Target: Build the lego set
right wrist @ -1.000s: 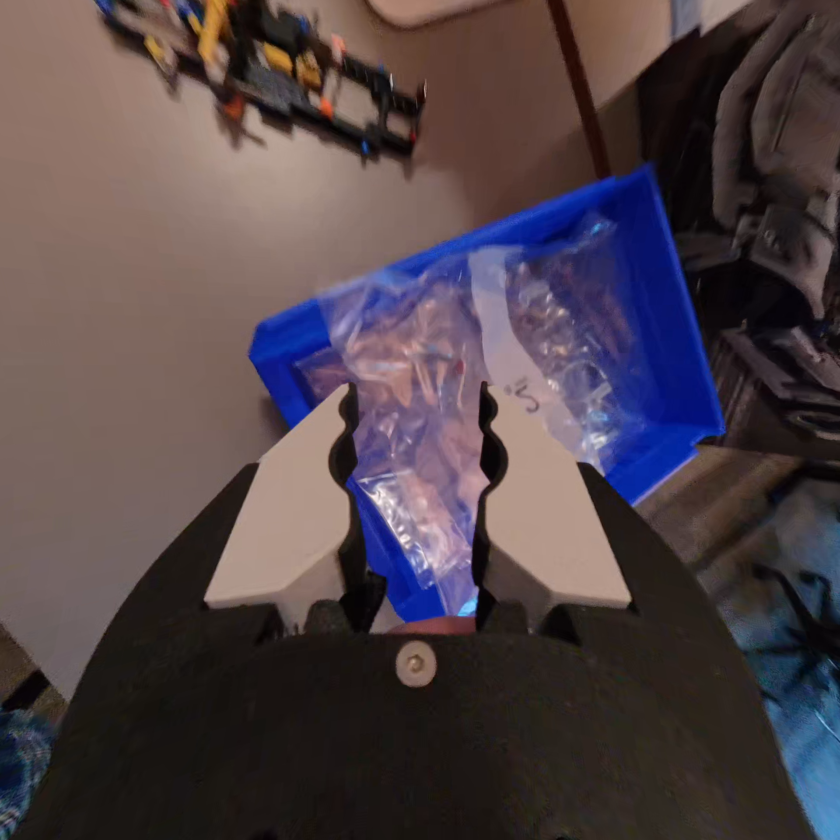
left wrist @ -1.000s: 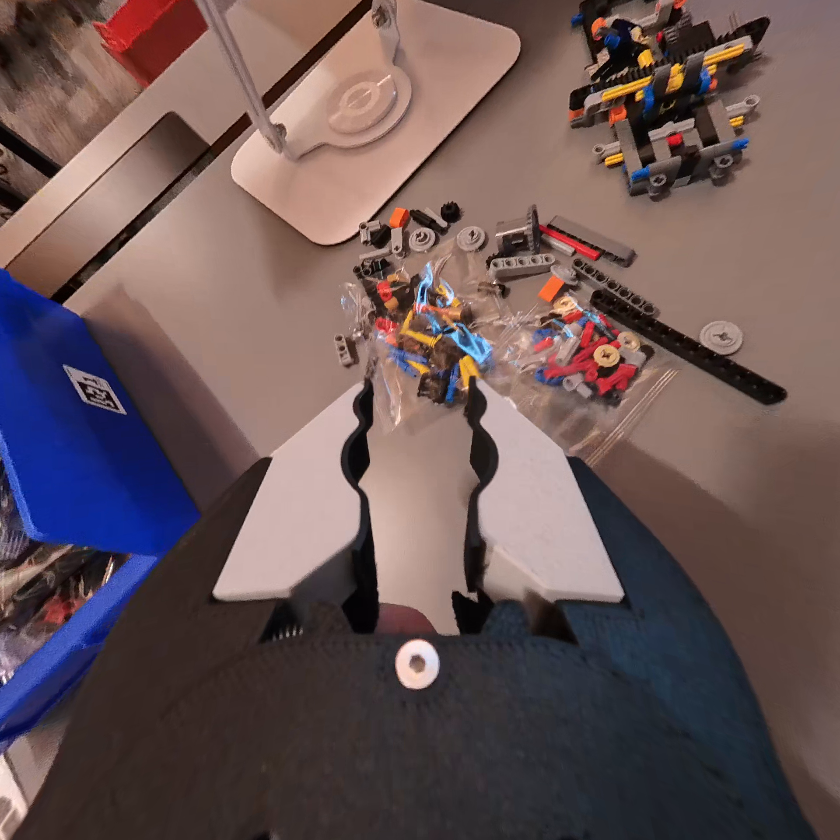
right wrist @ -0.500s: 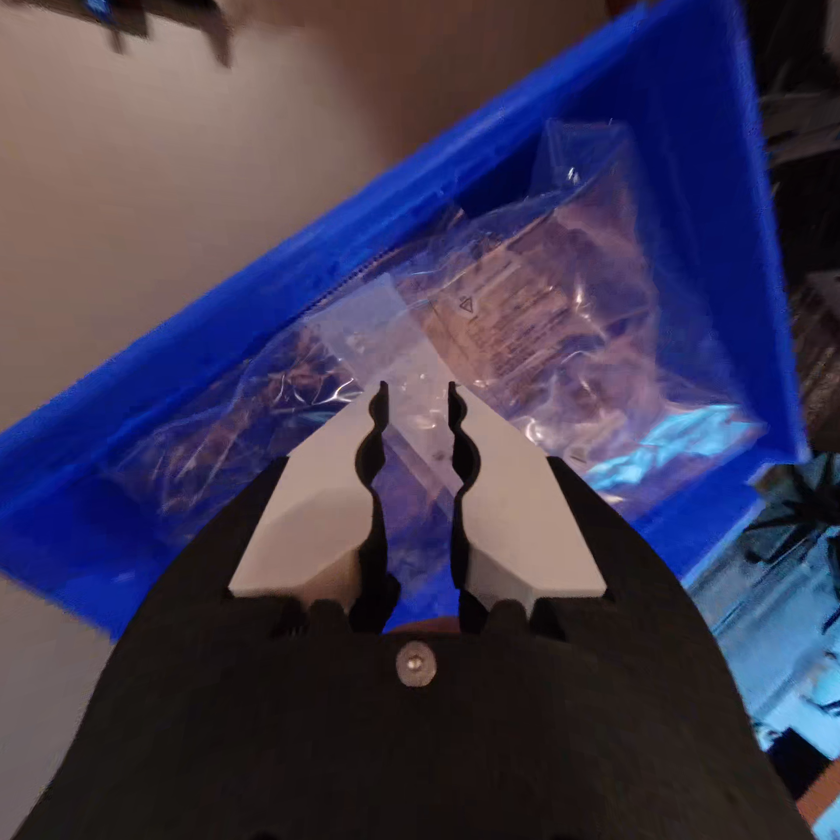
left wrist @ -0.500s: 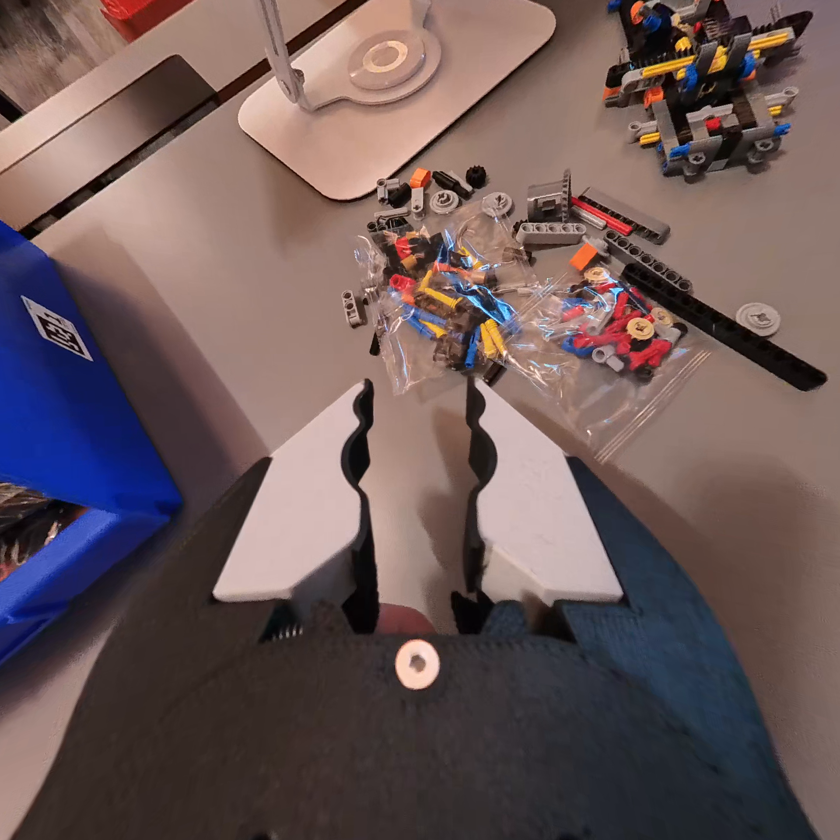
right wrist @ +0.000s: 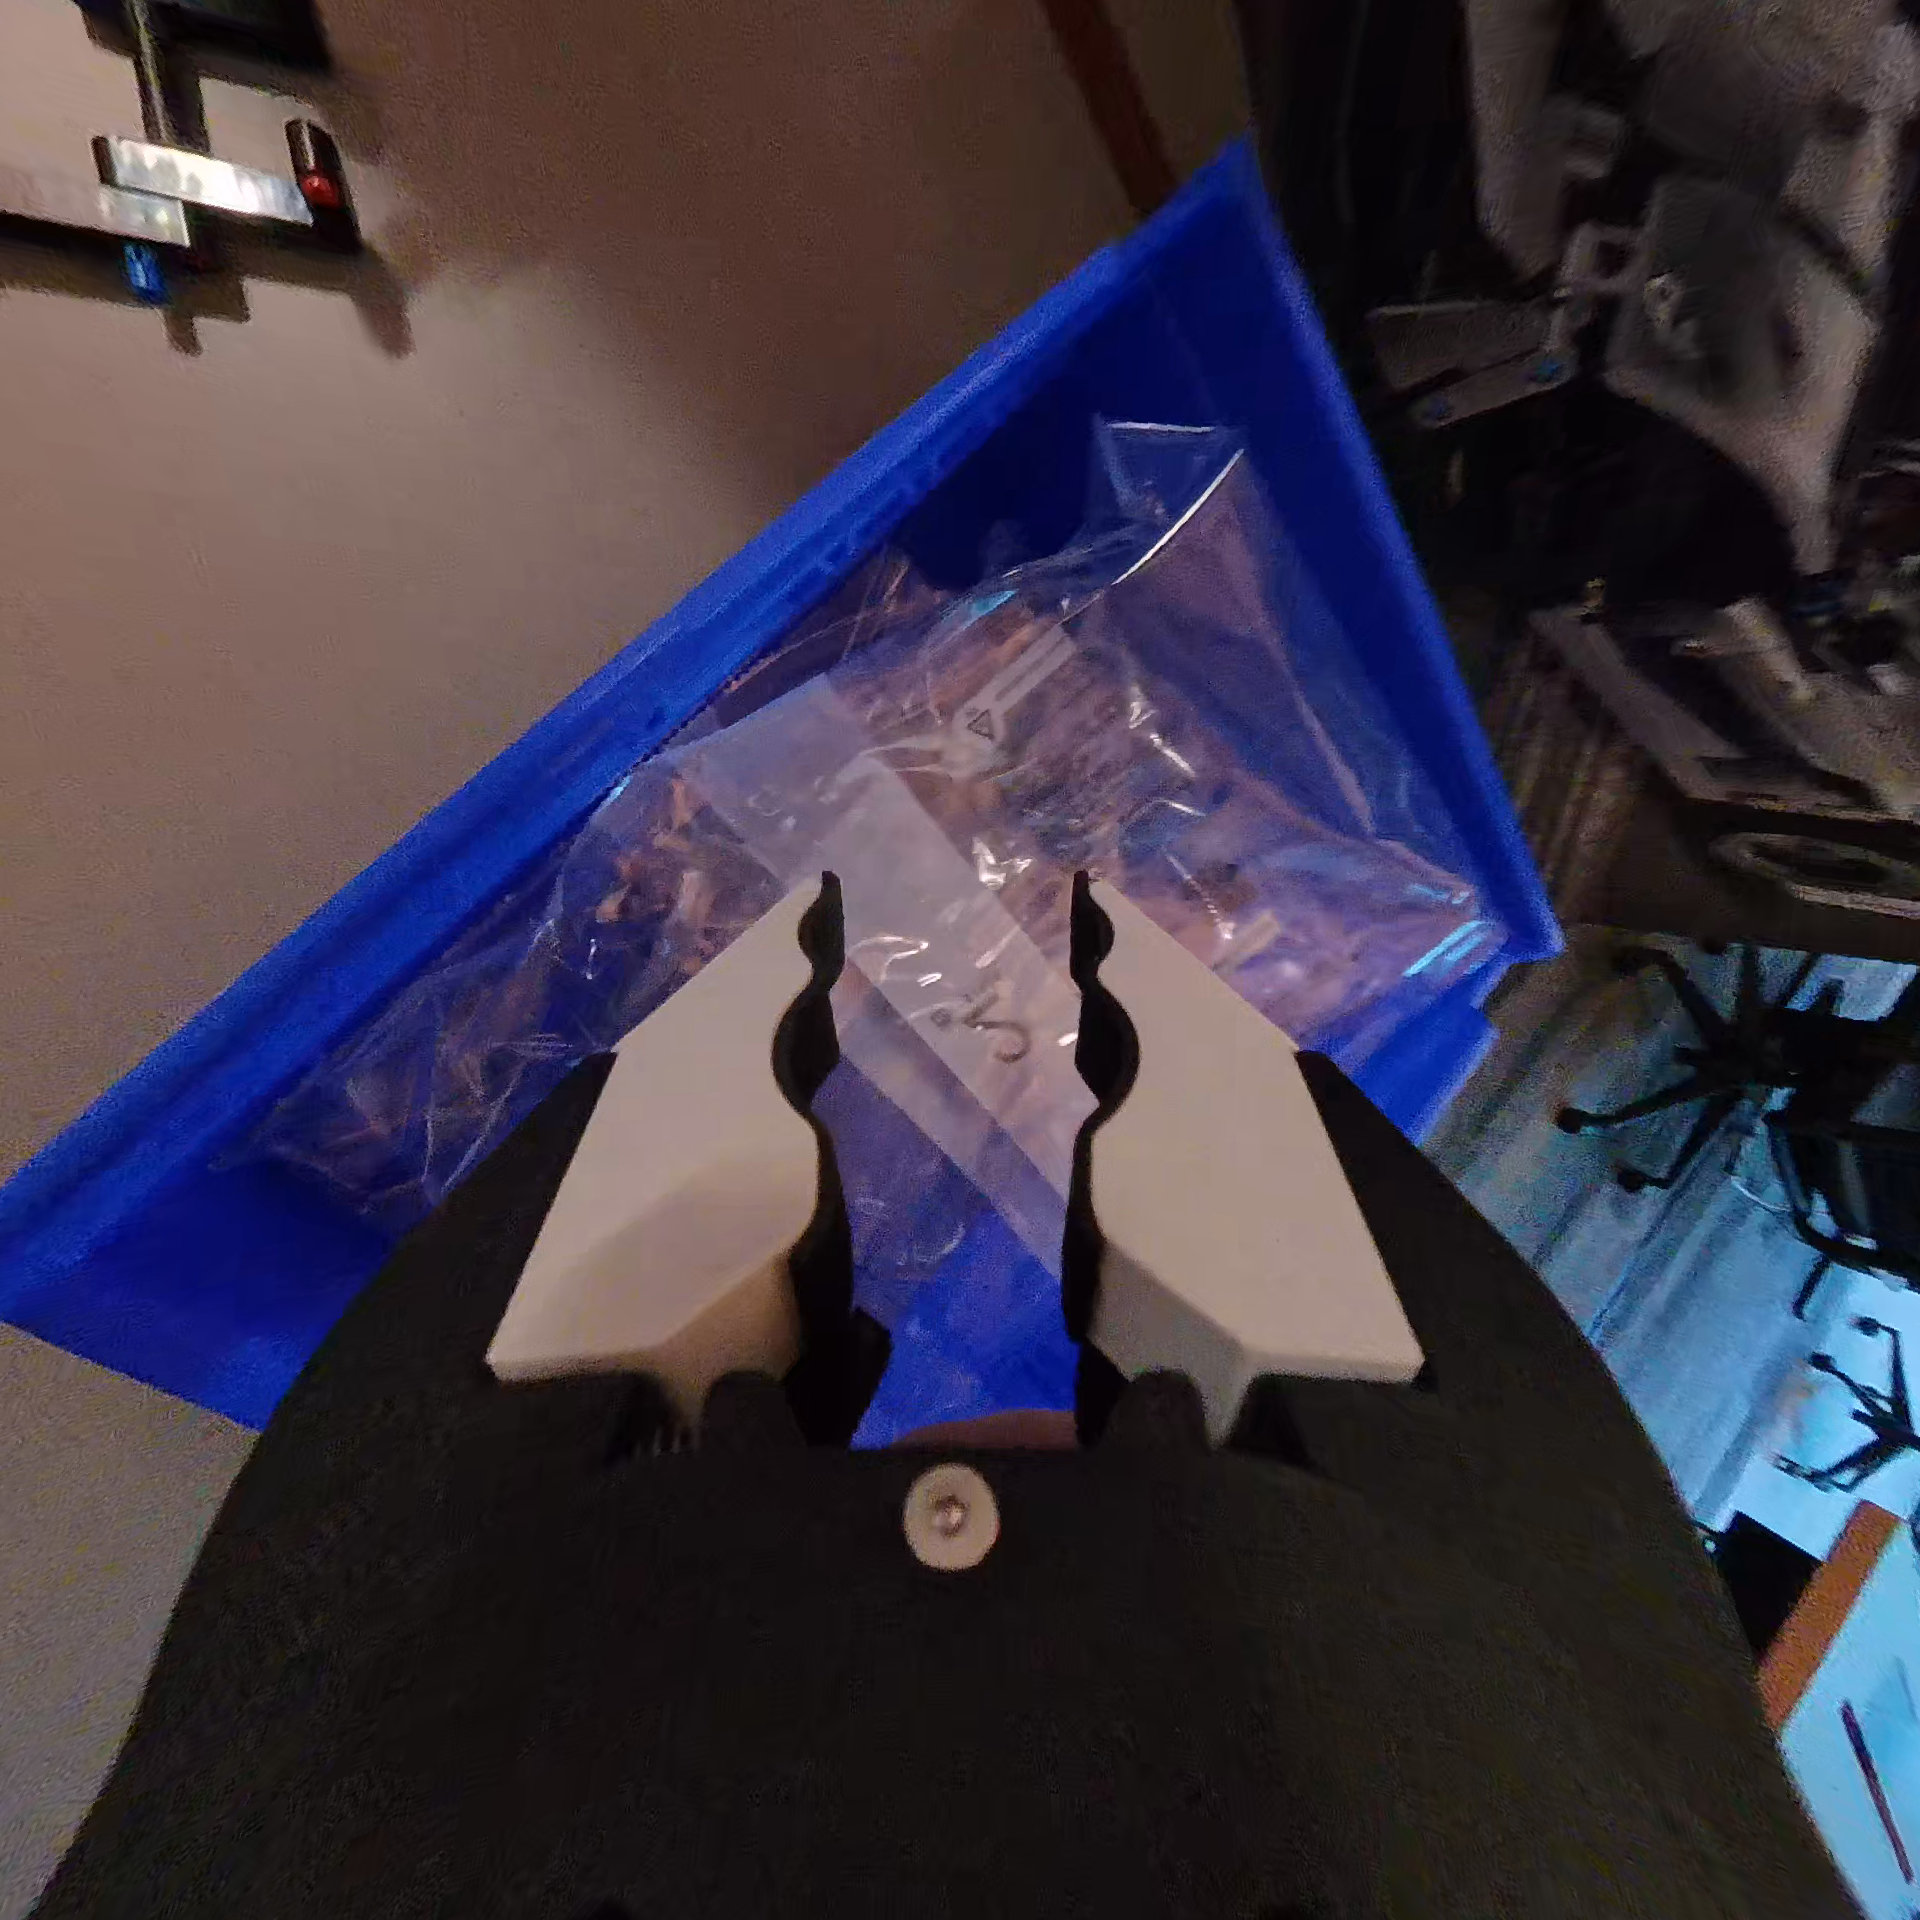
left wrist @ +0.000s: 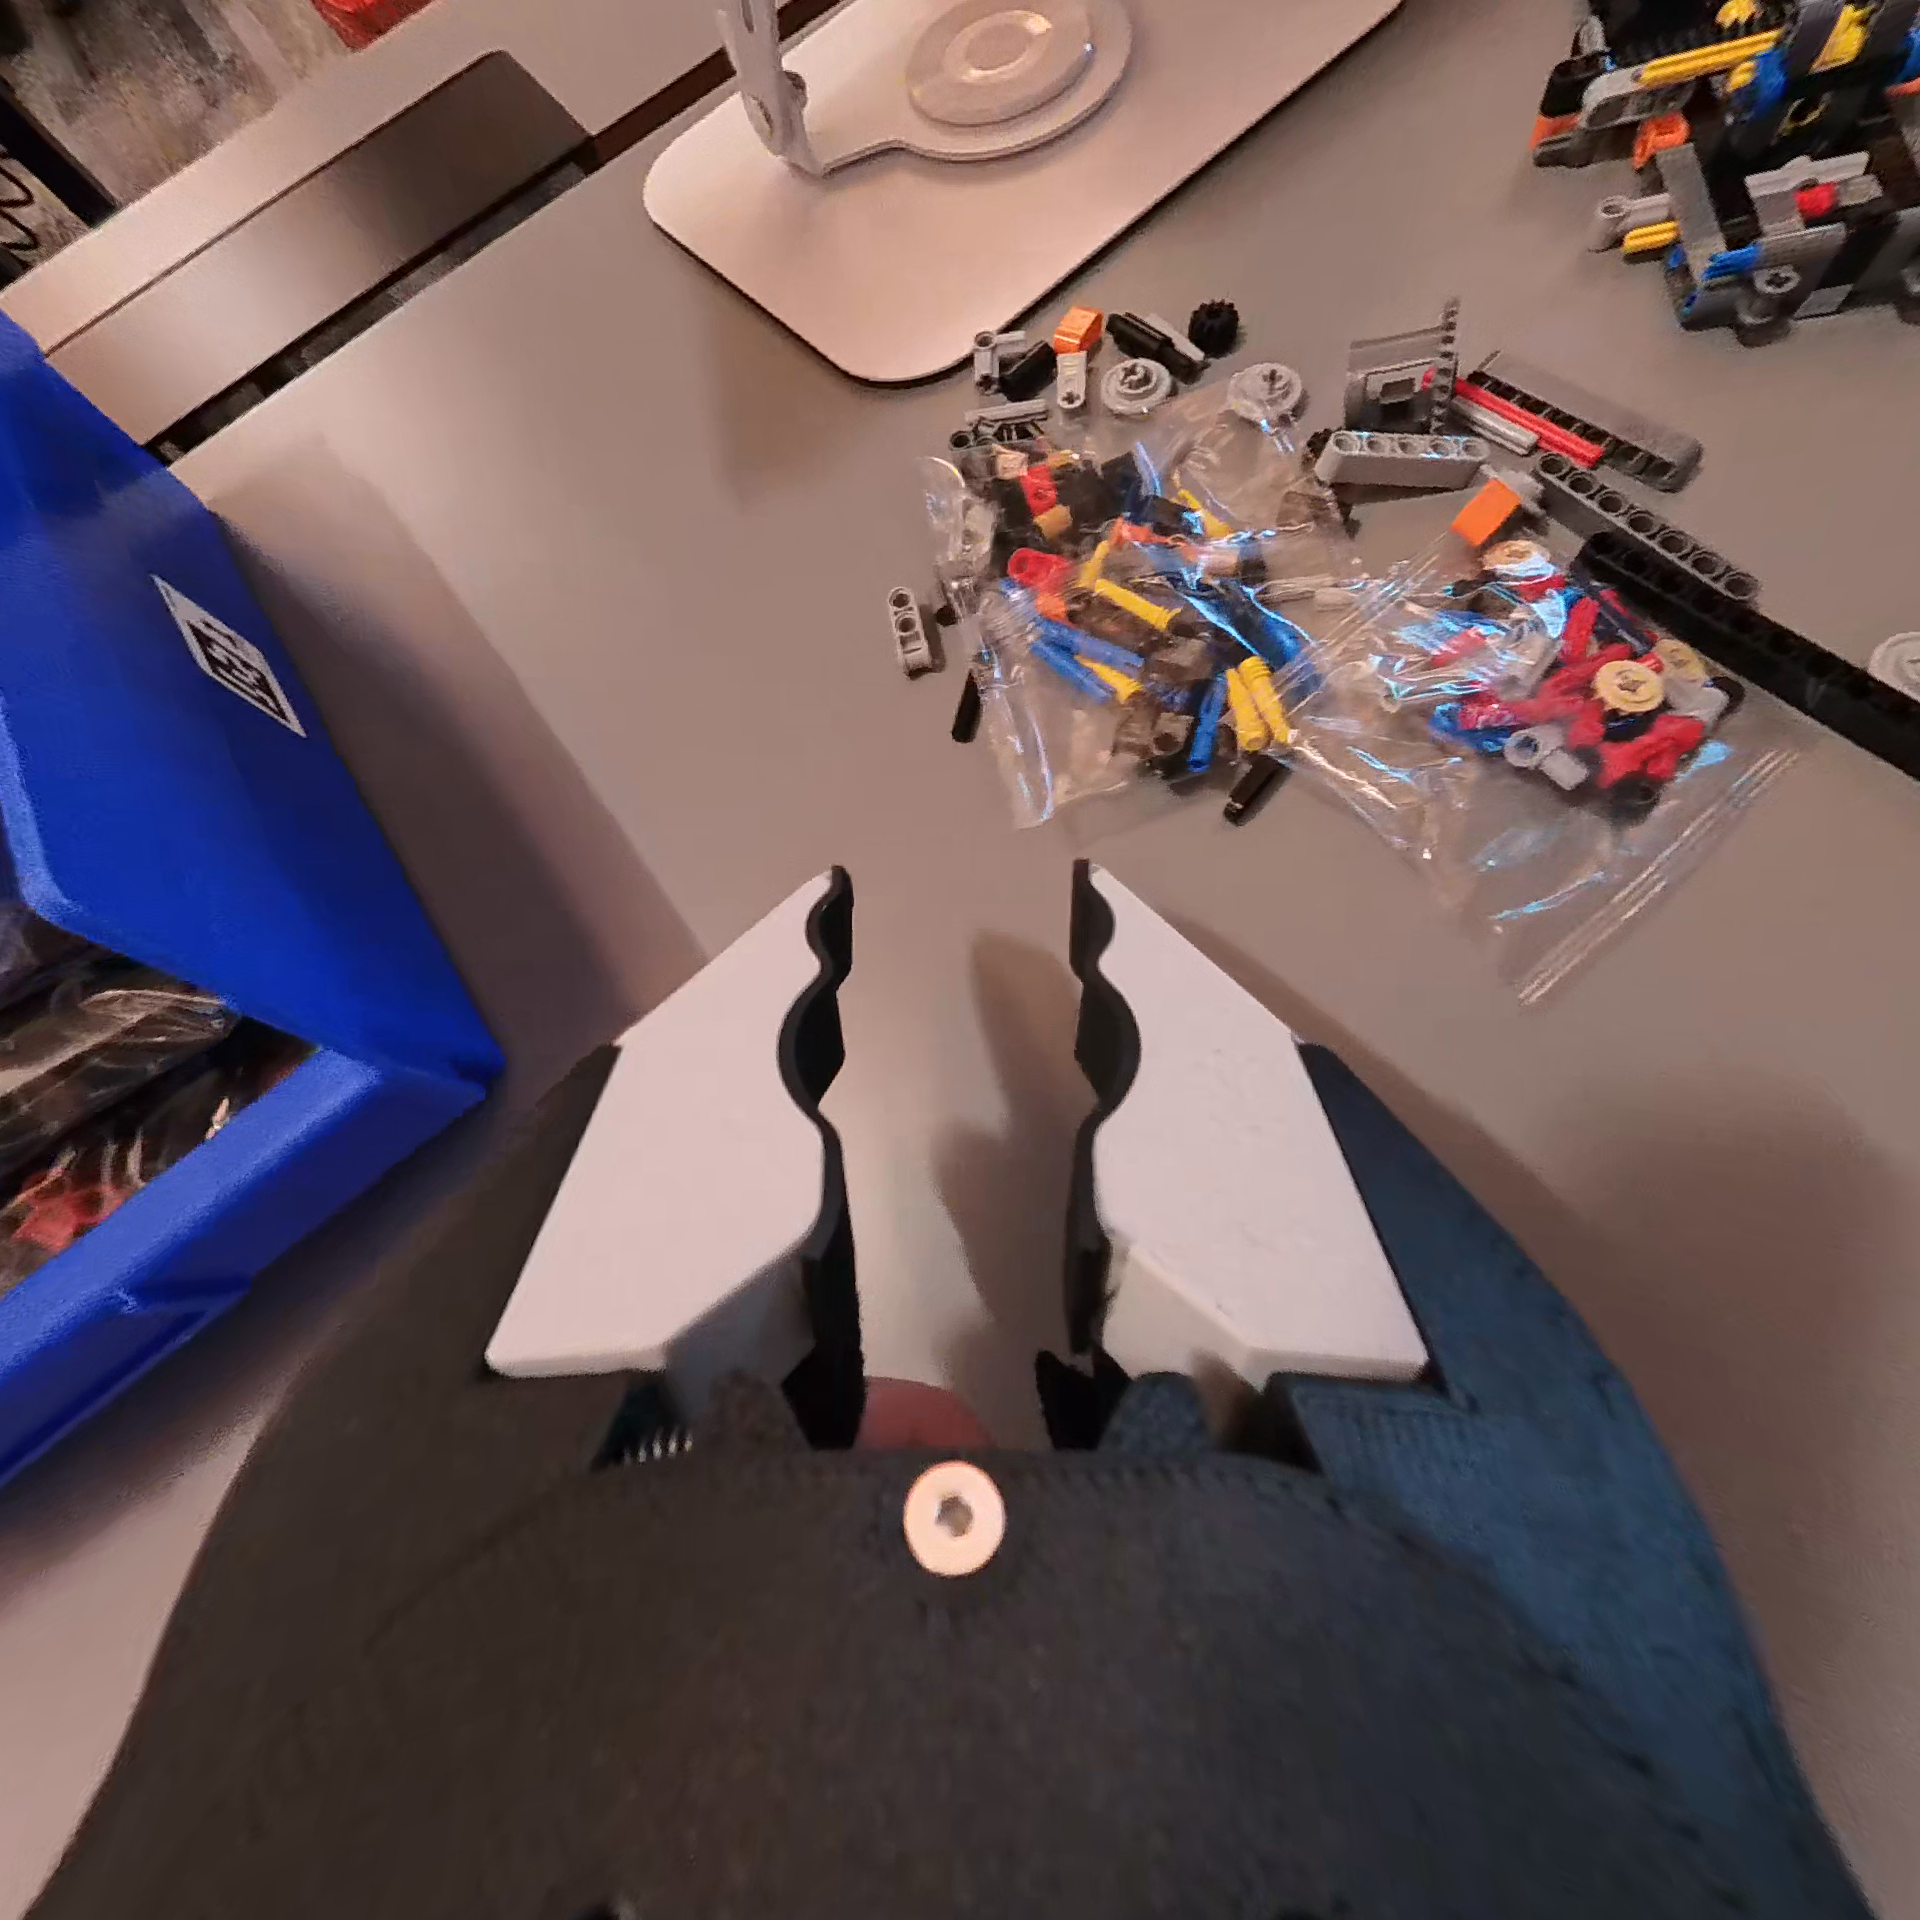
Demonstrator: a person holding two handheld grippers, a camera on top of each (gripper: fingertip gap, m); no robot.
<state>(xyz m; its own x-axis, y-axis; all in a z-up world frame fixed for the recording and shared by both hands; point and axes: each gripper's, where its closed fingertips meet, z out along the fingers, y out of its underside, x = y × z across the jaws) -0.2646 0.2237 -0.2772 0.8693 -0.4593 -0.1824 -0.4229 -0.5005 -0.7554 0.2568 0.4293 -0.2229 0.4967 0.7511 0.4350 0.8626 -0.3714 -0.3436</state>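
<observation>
Bag in bin: a large clear plastic bag [right wrist: 1039,790] of lego parts is seen lying inside the blue bin [right wrist: 1351,436] at the table's edge, a pale strip running across its face.
Right gripper [right wrist: 951,894]: it is held just above that bag, jaws parted, nothing gripped.
Left gripper [left wrist: 961,883]: it is held over bare table [left wrist: 623,499], jaws parted and empty, well apart from the small bags.
Small bags: two clear bags of pins [left wrist: 1132,623] and connectors [left wrist: 1569,707] are laid on the table among loose beams [left wrist: 1756,634].
Partial build [left wrist: 1745,177]: it is set at the table's far corner.
Handling: the bag is judged soft, slick and crinkly, its loose contents likely to shift when lifted; weight is judged light to moderate.
Hold: a pinch of slack film near the strip or an upper corner is judged best, since parts beneath could be missed or could slide out.
</observation>
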